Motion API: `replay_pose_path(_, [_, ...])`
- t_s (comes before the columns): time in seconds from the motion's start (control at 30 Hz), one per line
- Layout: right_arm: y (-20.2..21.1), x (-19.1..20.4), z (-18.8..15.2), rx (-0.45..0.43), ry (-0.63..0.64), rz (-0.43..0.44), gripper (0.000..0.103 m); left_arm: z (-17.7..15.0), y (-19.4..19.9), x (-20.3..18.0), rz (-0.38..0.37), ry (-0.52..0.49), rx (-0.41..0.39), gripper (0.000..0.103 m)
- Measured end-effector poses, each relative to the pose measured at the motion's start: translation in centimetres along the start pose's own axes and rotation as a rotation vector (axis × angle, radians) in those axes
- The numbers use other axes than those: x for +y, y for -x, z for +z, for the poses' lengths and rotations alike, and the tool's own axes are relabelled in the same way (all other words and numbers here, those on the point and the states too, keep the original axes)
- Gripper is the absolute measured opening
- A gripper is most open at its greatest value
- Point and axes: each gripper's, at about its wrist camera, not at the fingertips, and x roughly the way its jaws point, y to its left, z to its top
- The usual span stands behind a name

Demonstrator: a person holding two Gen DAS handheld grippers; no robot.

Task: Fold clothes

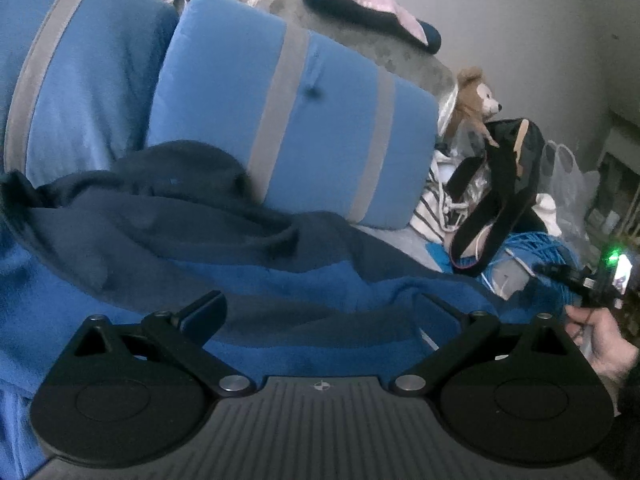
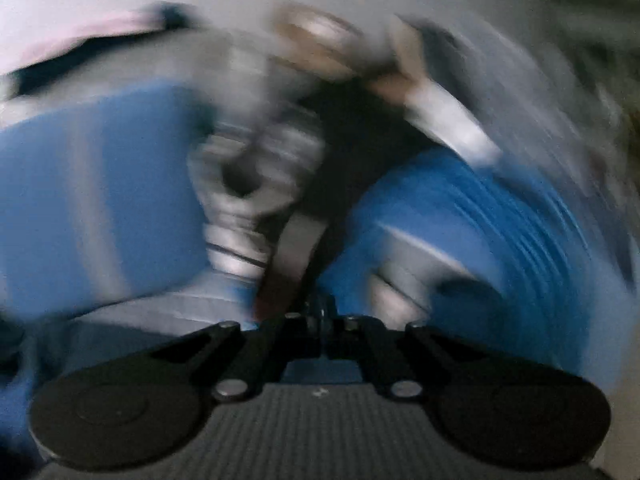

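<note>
Two blue cushions with grey stripes stand propped at the back of the left wrist view, one at the far left and one nearer the middle, and the clothing lies on the blue surface in front of them. One dark navy garment sits rumpled and unfolded, its bulk heaped against the foot of the middle cushion and one edge trailing toward the right, and a brighter blue fleece-like cloth spreads beneath it toward the camera. The left tongs stand wide apart just over that blue cloth, with nothing between the two fingers. One brown stuffed toy sits behind the cushions beside a pile with one striped cloth, a black strap and a coil of blue cable. At the right edge a hand grips a device with one green light. The right wrist view is heavily motion-blurred; the right tongs are drawn together, and whether anything is pinched between them cannot be told, only smears of blue, black and striped shapes ahead
</note>
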Motion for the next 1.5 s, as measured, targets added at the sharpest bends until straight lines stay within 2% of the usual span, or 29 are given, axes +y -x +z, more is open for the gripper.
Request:
replay_pose_path(0.07, [2.8, 5.1, 0.0, -0.08, 0.182, 0.129, 0.0, -0.1, 0.1, 0.3, 0.009, -0.002, -0.007, 0.103])
replay_pose_path(0.2, [5.3, 11.0, -0.4, -0.066, 0.26, 0.289, 0.001, -0.5, 0.4, 1.0, 0.034, -0.006, -0.009, 0.103])
replay_pose_path(0.3, [4.9, 12.1, -0.6, -0.04, 0.283, 0.268, 0.001, -0.9, 0.9, 1.8, 0.054, -0.003, -0.002, 0.103])
replay_pose_path(0.37, [4.1, 11.4, -0.5, -0.014, 0.261, 0.201, 0.001, -1.0, 1.2, 2.4, 0.059, 0.005, -0.001, 0.103])
replay_pose_path(0.4, [3.4, 10.6, -0.6, 0.002, 0.238, 0.133, 0.003, -1.1, 1.3, 2.6, 0.062, 0.009, -0.001, 0.103])
replay_pose_path(0.43, [2.7, 9.8, -0.7, 0.018, 0.215, 0.066, 0.026, -1.1, 1.4, 2.8, 0.064, 0.013, -0.001, 0.103])
replay_pose_path(0.47, [2.0, 9.1, -0.7, 0.034, 0.191, -0.002, 0.04, -1.0, 1.5, 2.9, 0.065, 0.02, -0.001, 0.103])
replay_pose_path(0.5, [1.1, 8.0, -0.8, 0.049, 0.177, -0.082, 0.049, -1.0, 1.5, 3.0, 0.063, 0.028, -0.002, 0.103])
replay_pose_path(0.53, [0.2, 6.9, -0.9, 0.064, 0.162, -0.162, 0.067, -0.9, 1.5, 3.0, 0.06, 0.035, -0.001, 0.103])
replay_pose_path(0.57, [-0.7, 5.1, -1.0, 0.078, 0.139, -0.264, 0.078, -0.9, 1.4, 3.0, 0.057, 0.037, 0.0, 0.103])
replay_pose_path(0.67, [-2.7, 0.1, -1.3, 0.13, 0.07, -0.488, 0.078, -0.9, 1.1, 2.6, 0.051, 0.032, 0.008, 0.103])
replay_pose_path(0.77, [-3.6, -3.9, -2.1, 0.189, 0.009, -0.6, 0.078, -0.9, 0.7, 2.2, 0.045, 0.027, 0.016, 0.103])
replay_pose_path(0.93, [-4.5, -7.0, -3.5, 0.242, -0.048, -0.568, 0.075, -1.0, 0.1, 1.6, 0.034, 0.018, 0.028, 0.103])
replay_pose_path(1.0, [-4.9, -7.3, -3.7, 0.241, -0.057, -0.547, 0.069, -1.1, -0.2, 1.4, 0.036, 0.013, 0.035, 0.103])
replay_pose_path(1.03, [-5.2, -7.4, -3.7, 0.243, -0.057, -0.542, 0.056, -1.1, -0.3, 1.4, 0.037, 0.011, 0.038, 0.103])
replay_pose_path(1.07, [-5.5, -7.5, -3.7, 0.245, -0.058, -0.527, 0.038, -1.2, -0.3, 1.4, 0.038, 0.009, 0.04, 0.103])
replay_pose_path(1.1, [-5.6, -7.3, -3.7, 0.248, -0.06, -0.519, 0.024, -1.3, -0.4, 1.4, 0.039, 0.007, 0.042, 0.103])
replay_pose_path(1.17, [-5.9, -6.8, -3.4, 0.248, -0.059, -0.494, 0.009, -1.3, -0.4, 1.5, 0.042, 0.006, 0.047, 0.103])
replay_pose_path(1.37, [-4.8, -3.7, -2.4, 0.175, 0.043, -0.44, 0.006, -1.3, -0.6, 1.5, 0.046, 0.008, 0.045, 0.103])
replay_pose_path(1.5, [-2.4, 0.5, -1.4, 0.068, 0.168, -0.35, 0.006, -1.2, -0.5, 1.5, 0.049, 0.005, 0.036, 0.103])
